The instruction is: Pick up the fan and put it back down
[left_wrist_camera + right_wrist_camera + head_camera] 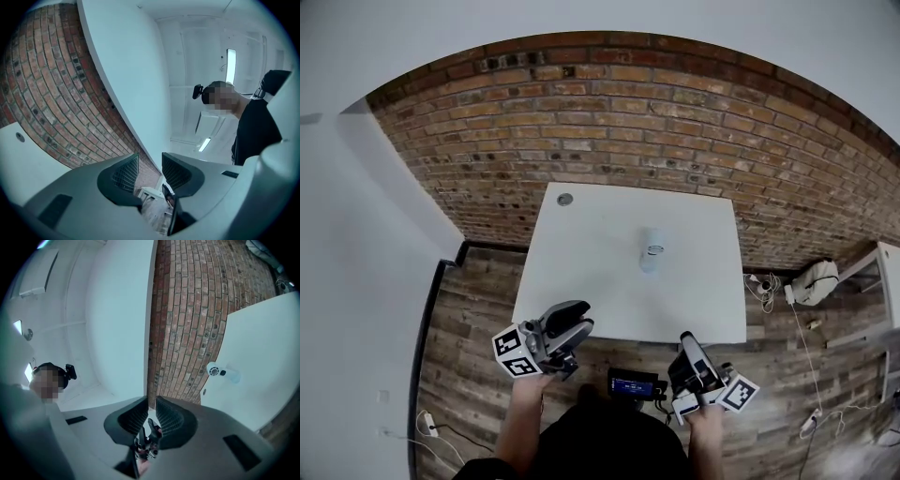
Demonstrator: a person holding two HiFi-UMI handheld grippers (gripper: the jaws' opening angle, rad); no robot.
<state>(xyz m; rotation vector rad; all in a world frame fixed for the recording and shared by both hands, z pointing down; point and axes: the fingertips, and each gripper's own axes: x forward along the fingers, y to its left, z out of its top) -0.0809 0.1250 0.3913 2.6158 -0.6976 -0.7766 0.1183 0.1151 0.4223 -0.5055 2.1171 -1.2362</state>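
Left gripper (577,319) and right gripper (688,342), jaws together and empty, held short of worktop (591,281); fan (653,249) resting untouched, probably awaiting pickup.

**Hidden, cropped or too small**

Too small in the head view to tell any detail of the fan (653,250). Cannot identify the round spot (565,199) near the far left corner of the tabletop (600,281). Loses the white shelf (889,272) past the right edge. Covers most of each hand under the left hand-held gripper (579,317) and the right hand-held gripper (686,341).
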